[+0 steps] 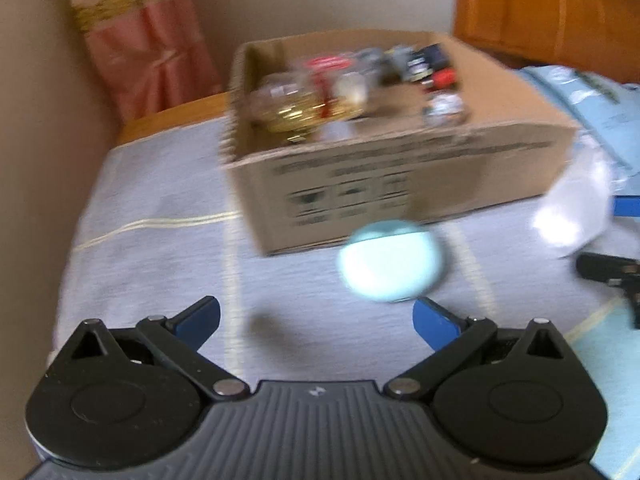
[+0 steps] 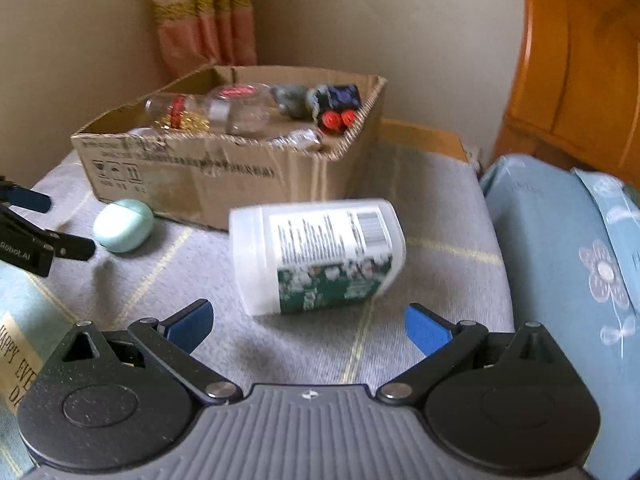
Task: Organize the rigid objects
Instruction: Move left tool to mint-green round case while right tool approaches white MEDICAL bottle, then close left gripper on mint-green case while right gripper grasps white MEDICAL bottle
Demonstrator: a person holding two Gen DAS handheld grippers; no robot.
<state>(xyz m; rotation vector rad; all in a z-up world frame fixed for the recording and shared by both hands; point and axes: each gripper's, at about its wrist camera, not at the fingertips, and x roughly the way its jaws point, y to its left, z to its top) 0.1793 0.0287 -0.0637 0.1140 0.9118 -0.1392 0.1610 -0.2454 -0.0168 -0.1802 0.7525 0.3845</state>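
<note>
A cardboard box [image 1: 400, 168] [image 2: 208, 176] stands on the grey bedspread, holding glass bottles, a gold trinket and dark items. A mint-green rounded case [image 1: 390, 266] [image 2: 123, 225] lies on the cloth just in front of the box. My left gripper [image 1: 316, 314] is open, short of the case, nothing between its blue pads. A white plastic bottle [image 2: 320, 256] with a green label lies on its side ahead of my right gripper [image 2: 308, 322], which is open and empty. In the left wrist view the bottle [image 1: 572, 208] is a white blur at right.
A beige wall and pink curtain [image 1: 148, 48] stand behind the box. Orange wooden furniture [image 2: 580, 72] rises at the right. A light-blue flowered pillow [image 2: 580, 260] lies beside the bottle. The left gripper's fingers [image 2: 48, 246] show at the left edge of the right wrist view.
</note>
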